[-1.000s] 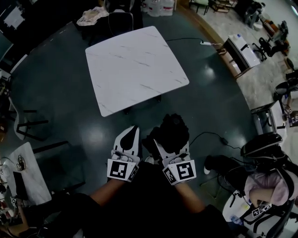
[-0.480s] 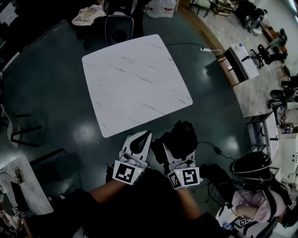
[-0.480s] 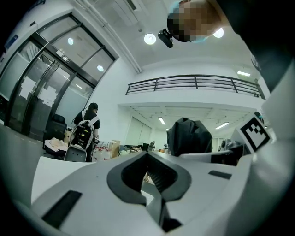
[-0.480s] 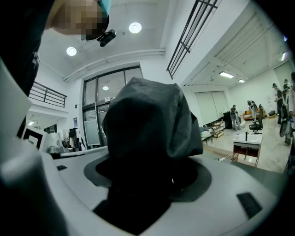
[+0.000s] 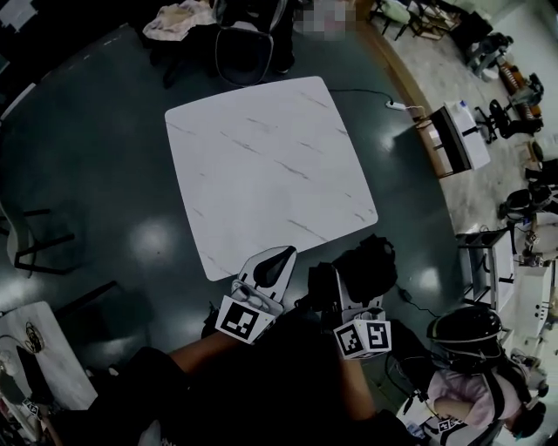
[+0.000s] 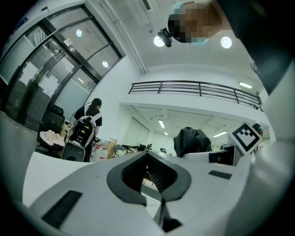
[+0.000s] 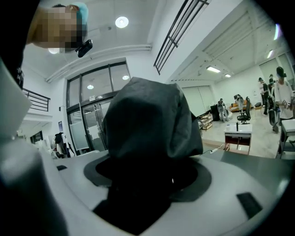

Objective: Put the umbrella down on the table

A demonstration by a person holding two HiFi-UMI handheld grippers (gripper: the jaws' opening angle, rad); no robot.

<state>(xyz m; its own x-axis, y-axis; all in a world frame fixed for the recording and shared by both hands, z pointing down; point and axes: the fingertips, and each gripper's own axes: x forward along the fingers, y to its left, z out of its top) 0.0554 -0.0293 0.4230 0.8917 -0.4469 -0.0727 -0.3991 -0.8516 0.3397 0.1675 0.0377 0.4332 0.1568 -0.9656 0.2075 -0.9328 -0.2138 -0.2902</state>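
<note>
A folded black umbrella [image 5: 370, 265] stands up out of my right gripper [image 5: 347, 294], which is shut on it. In the right gripper view the umbrella [image 7: 150, 120] fills the middle, and my right gripper [image 7: 152, 179] holds its lower part. The white marble table [image 5: 270, 165] lies ahead. My left gripper [image 5: 272, 264] is shut and holds nothing, with its tip at the table's near edge. In the left gripper view my left gripper [image 6: 148, 160] points up into the room with its jaws together. The umbrella is to the right of the table's near corner, over the dark floor.
A dark chair [image 5: 248, 48] stands at the table's far side, beside a heap of cloth [image 5: 179, 17]. A cable and power strip [image 5: 397, 104] lie on the floor at the right. Desks [image 5: 455, 131] and a seated person [image 5: 453, 396] are further right. A small white table [image 5: 44, 348] is at lower left.
Both grippers have come closer to the table's near edge. The left tip now reaches that edge. The umbrella stays held in the right gripper.
</note>
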